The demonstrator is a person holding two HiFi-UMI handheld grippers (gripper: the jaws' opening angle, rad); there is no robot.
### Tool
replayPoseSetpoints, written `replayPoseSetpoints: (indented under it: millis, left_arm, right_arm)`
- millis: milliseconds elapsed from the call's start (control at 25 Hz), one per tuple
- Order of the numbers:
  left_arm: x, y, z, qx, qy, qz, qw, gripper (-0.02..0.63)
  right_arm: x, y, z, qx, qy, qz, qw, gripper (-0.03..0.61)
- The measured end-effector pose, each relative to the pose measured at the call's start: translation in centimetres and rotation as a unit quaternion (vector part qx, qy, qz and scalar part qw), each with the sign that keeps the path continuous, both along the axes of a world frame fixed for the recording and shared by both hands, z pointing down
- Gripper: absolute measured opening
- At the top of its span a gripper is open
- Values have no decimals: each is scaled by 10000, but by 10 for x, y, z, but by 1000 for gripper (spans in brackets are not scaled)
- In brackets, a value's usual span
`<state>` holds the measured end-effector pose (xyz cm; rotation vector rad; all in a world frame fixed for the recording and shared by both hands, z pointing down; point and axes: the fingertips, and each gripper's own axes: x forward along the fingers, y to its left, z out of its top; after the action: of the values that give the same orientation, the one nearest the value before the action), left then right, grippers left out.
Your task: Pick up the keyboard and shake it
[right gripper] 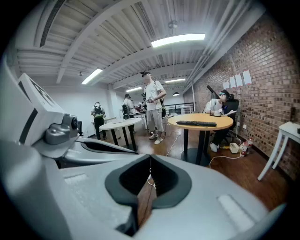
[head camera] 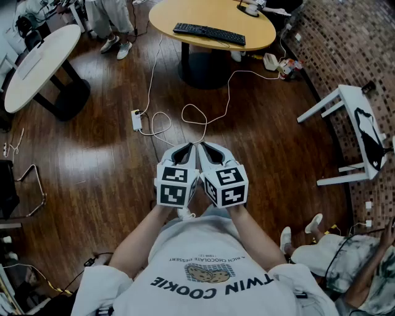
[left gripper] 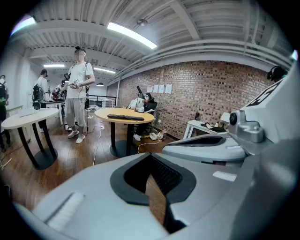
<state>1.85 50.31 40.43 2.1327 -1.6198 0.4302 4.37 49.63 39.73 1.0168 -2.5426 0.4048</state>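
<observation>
Left gripper (head camera: 184, 150): held in front of the person's chest, tilted down toward the wooden floor (head camera: 92, 154). Its jaws are pressed together at the tips and nothing sits between them; only floor shows through the notch behind them in the left gripper view.
Right gripper (head camera: 210, 150): just beside the left one, their marker cubes side by side. The jaws are likewise clenched tip to tip and empty.
Keyboard (head camera: 208, 34): black, lying flat on the round yellow table (head camera: 185, 12), near the edge that faces the person. It is well apart from both grippers and neither one touches it.
Keyboard in gripper views: visible on the tabletop ahead of each gripper, left of centre from the left gripper and right of centre from the right one.
White cable (head camera: 228, 92): runs in loops across the floor between the table base and the grippers.
Power strip (head camera: 136, 119): white, on the floor left of the cable loops.
White oval table (head camera: 37, 65): stands at far left.
White side table (head camera: 352, 105): stands by the brick wall (head camera: 345, 37) at right.
Standing person (left gripper: 78, 93): beside the yellow table.
</observation>
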Motion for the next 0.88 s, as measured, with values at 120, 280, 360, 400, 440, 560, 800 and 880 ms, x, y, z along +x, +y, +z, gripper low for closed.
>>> replayPoseSetpoints:
  millis: [120, 280, 360, 400, 440, 560, 800, 880]
  left_arm:
    - [-6, -7, 0, 63, 21, -13, 10000, 5]
    - [-6, -25, 3, 64, 6, 1, 10000, 5]
    - [-7, -36, 4, 51, -24, 15, 10000, 5]
    - [-8, -42, 5, 39, -43, 22, 10000, 5]
    - [-9, -50, 7, 25, -65, 30, 10000, 5]
    - [-13, -76, 11, -15, -138, 46, 9999, 5]
    - [-4, -154, 11, -31, -240, 32, 9997, 5]
    - [0, -183, 11, -64, -240, -15, 9997, 5]
  right_arm:
    - [-2, -7, 2, 26, 18, 42, 10000, 2]
    - [5, -27, 6, 37, 19, 165, 9999, 2]
    - [9, -40, 11, 27, 50, 219, 9997, 2]
    - [9, -47, 13, 13, 50, 244, 9997, 2]
    - [9, -56, 16, -7, 35, 271, 9996, 2]
    - [7, -85, 20, -61, 9, 300, 9995, 2]
    - [12, -162, 21, -88, 5, 177, 9998, 2]
    - [16, -190, 22, -115, 9, 131, 9998, 2]
